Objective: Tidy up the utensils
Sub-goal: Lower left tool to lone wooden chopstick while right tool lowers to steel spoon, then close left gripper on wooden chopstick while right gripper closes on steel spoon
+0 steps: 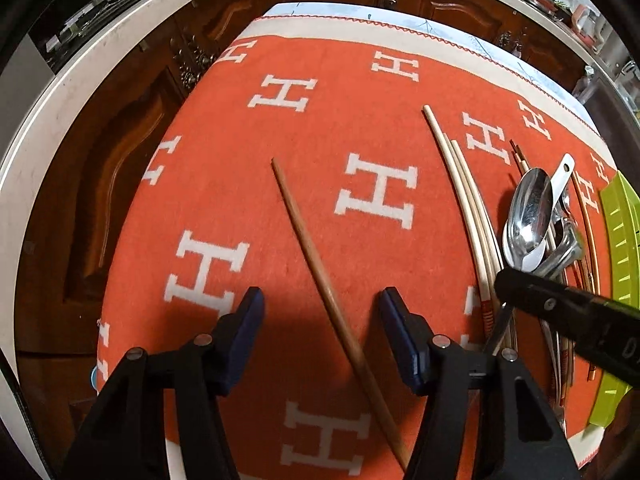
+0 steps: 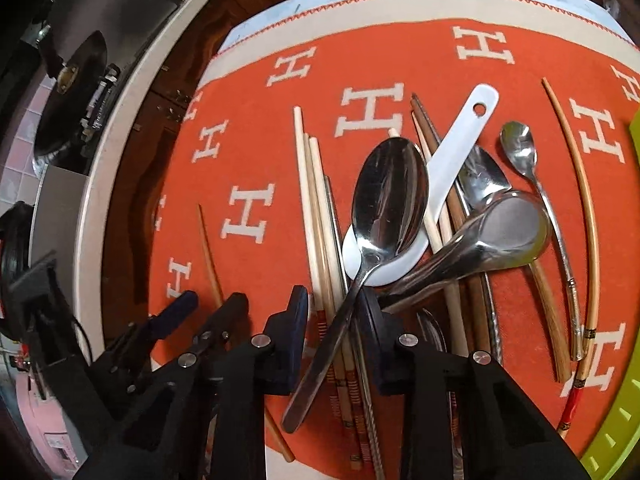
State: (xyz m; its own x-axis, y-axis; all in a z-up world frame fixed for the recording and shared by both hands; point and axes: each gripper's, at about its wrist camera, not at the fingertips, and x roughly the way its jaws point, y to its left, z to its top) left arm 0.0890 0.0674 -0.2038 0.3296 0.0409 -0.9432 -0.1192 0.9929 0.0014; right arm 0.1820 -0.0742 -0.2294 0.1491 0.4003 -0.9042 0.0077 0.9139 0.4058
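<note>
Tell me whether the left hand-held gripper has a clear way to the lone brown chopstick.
Probably yes: the left hand-held gripper already straddles the brown chopstick, pads not touching it, with only orange cloth around it.

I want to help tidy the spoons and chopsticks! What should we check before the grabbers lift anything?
1. Brown chopstick between the left gripper pads: ok, jaws open.
2. Big steel spoon handle between the right gripper pads: ok.
3. Pads squeezing that handle: cannot tell.
4. Spoon free of the pile: not ok, its bowl rests on the white spoon.
5. Green tray within reach: ok.
</note>
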